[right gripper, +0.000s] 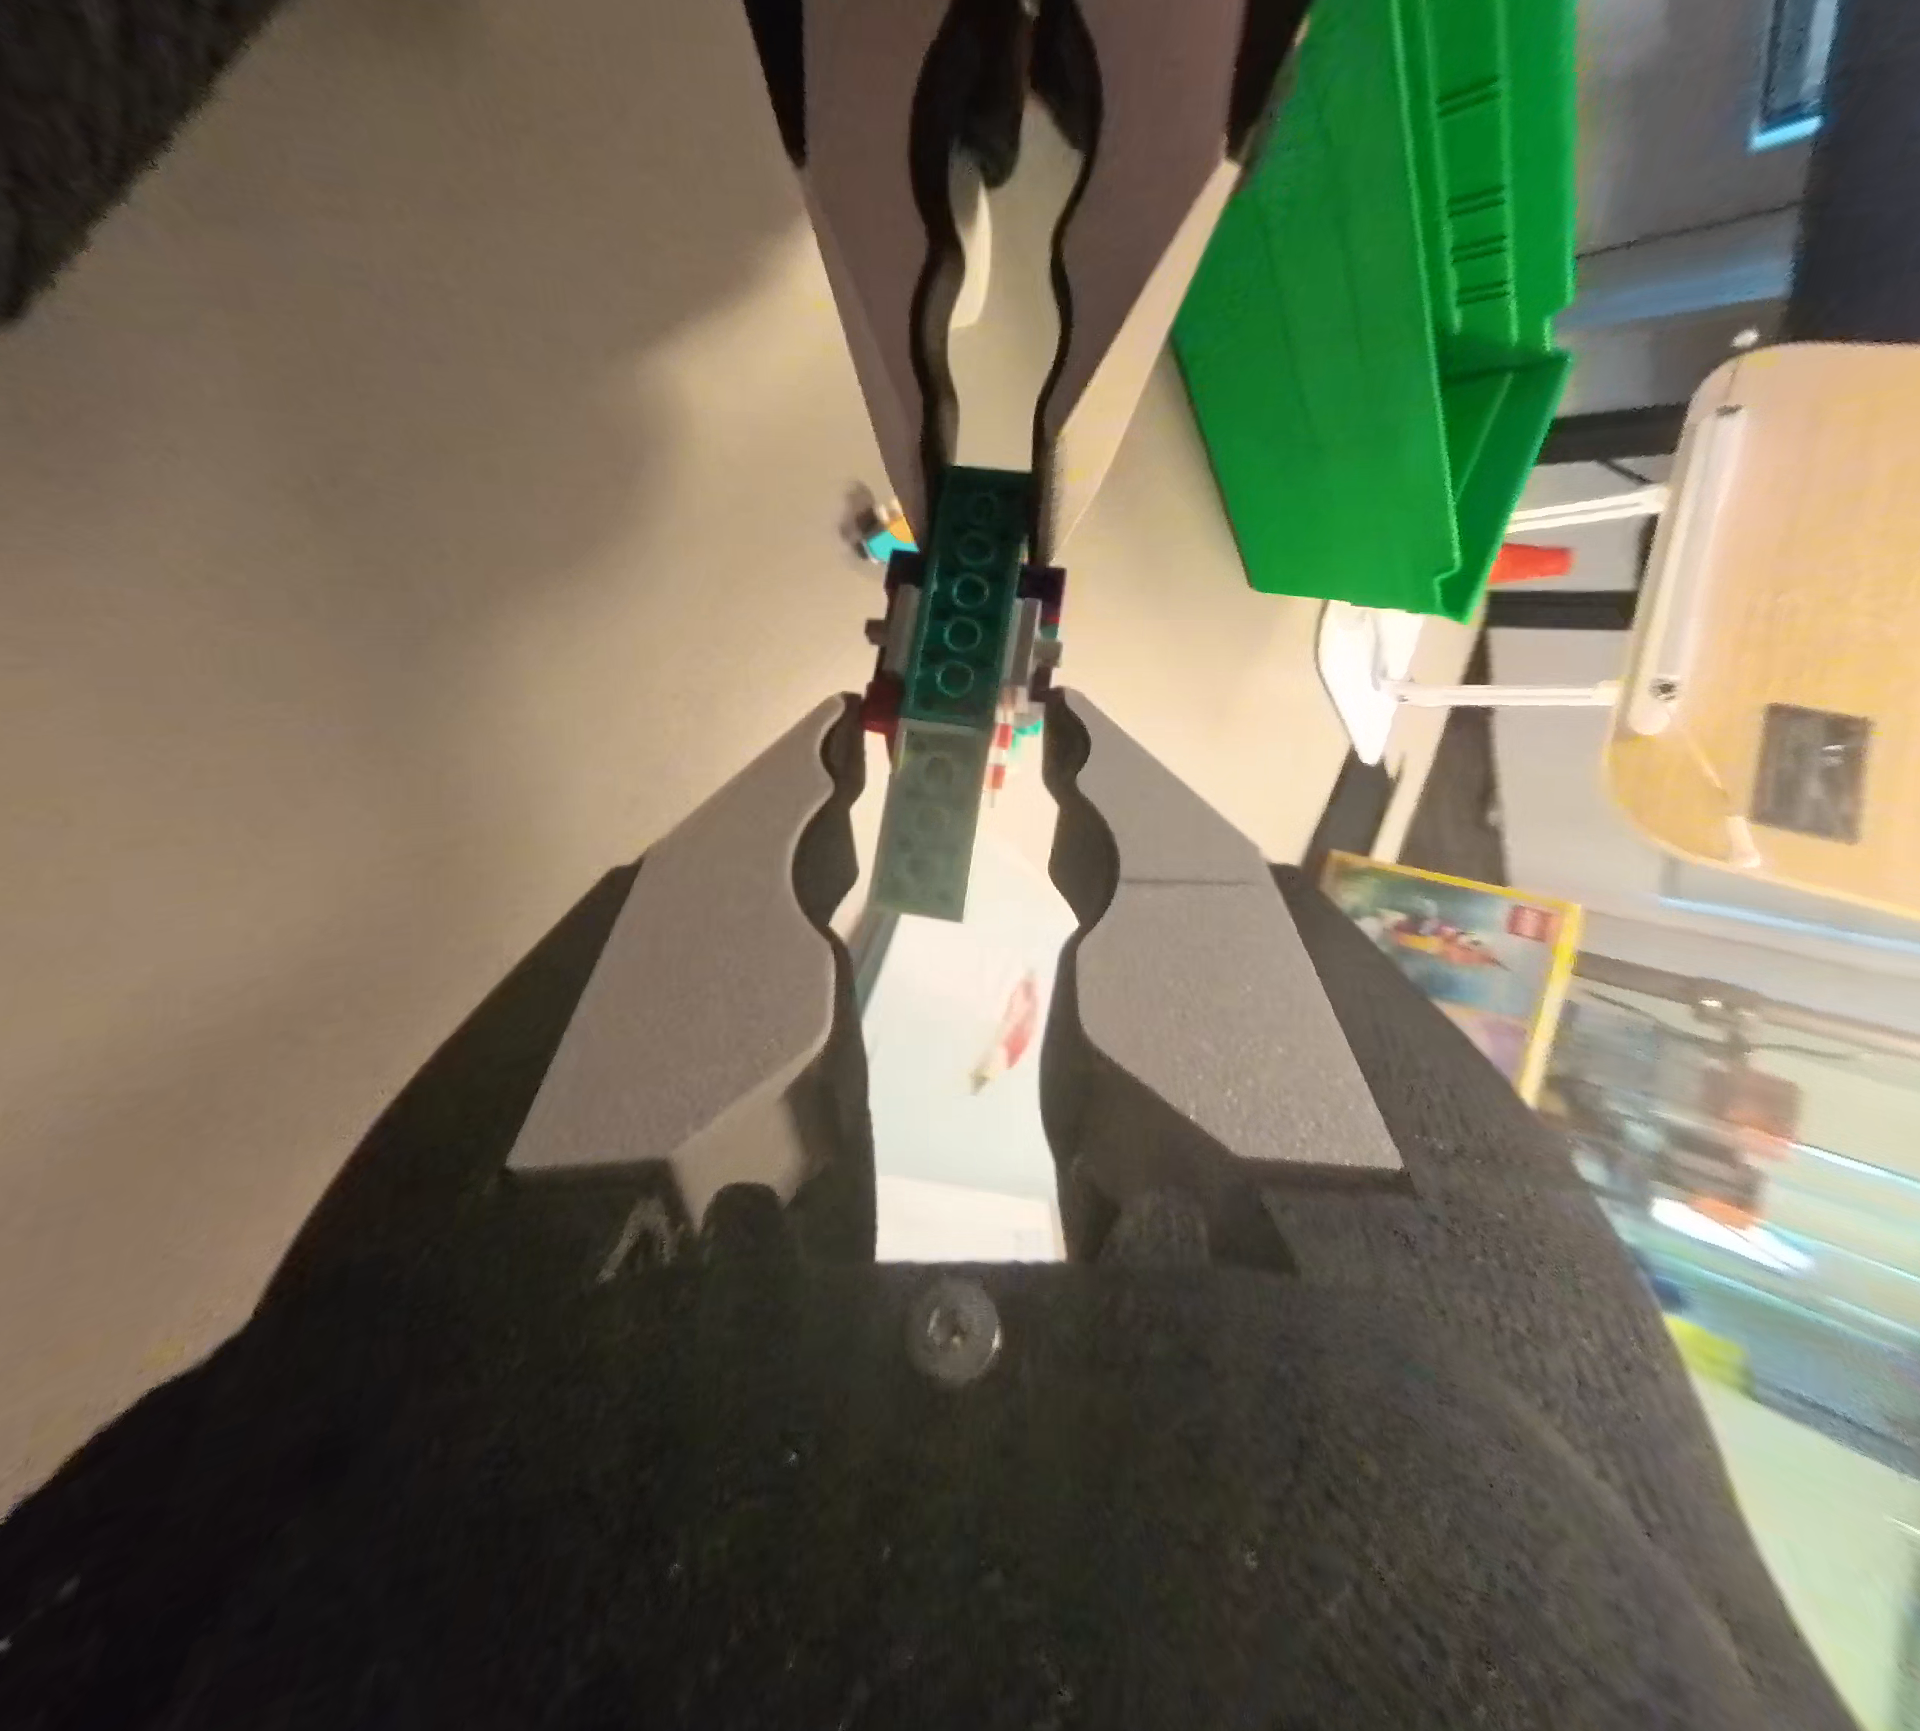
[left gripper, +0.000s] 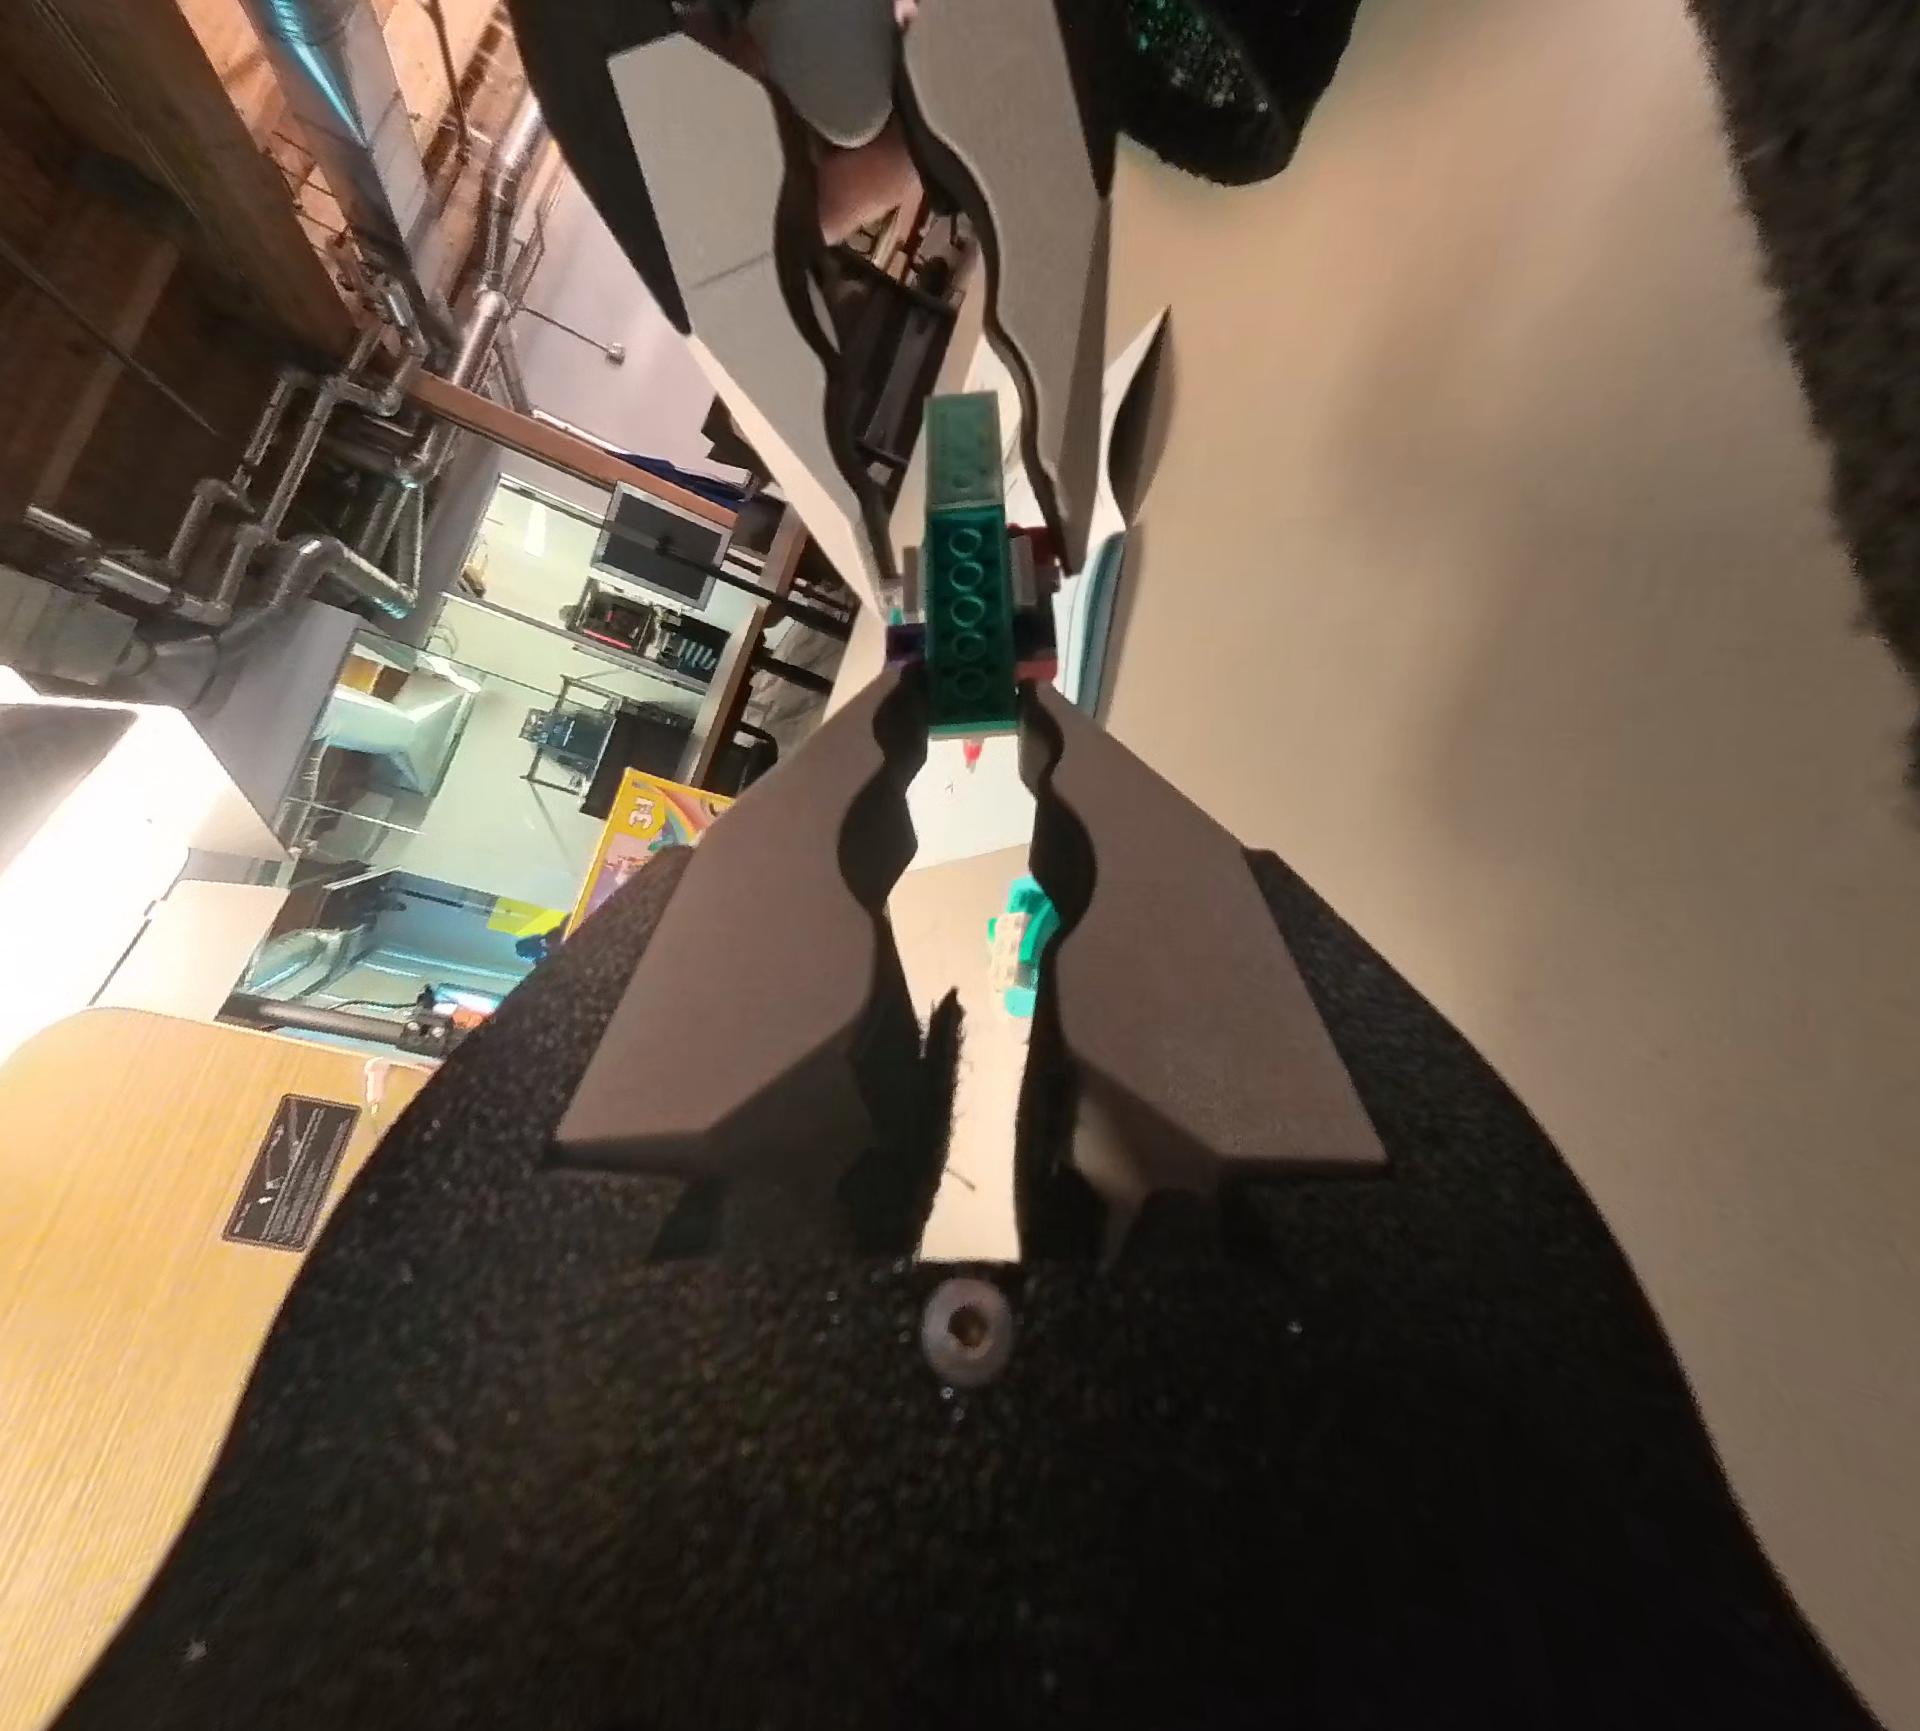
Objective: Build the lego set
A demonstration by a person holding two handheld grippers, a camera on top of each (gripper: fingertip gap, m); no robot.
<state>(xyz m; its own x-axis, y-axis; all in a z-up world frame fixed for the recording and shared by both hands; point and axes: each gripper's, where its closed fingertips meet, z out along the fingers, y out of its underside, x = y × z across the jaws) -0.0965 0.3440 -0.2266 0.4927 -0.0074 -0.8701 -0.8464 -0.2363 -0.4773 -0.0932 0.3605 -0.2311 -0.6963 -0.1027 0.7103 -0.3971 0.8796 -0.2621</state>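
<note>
The lego assembly (left gripper: 971,611) is held in the air between the two grippers, which face each other tip to tip above a pale, smooth table (left gripper: 1455,538). It is a long, narrow teal beam with a row of round holes along its face, glossy hard plastic, with small red, grey, white and purple pieces clustered on both sides near its middle.

The left gripper (left gripper: 968,707) has matte grey, wedge-shaped fingers (left gripper: 800,850) with wavy black inner edges, mounted on a coarse black felt-like body. Its tips are set against the beam's near end, clamped on the lego assembly. The right gripper (right gripper: 954,723), of the same build, has its tips closed against the side pieces at the beam's middle, with the paler teal end projecting back between its fingers; it too is clamped on the lego assembly.

In both wrist views the beam's long axis runs along the line from one gripper to the other, with one end toward each, its holed face turned to the cameras.

Relative to the lego assembly: in the right wrist view a ribbed bright green plastic bin (right gripper: 1382,247) lies to the upper right and a yellow cardboard box (right gripper: 1455,964) to the lower right. In the left wrist view a small teal and white brick cluster (left gripper: 1023,938) lies on the table below it.
</note>
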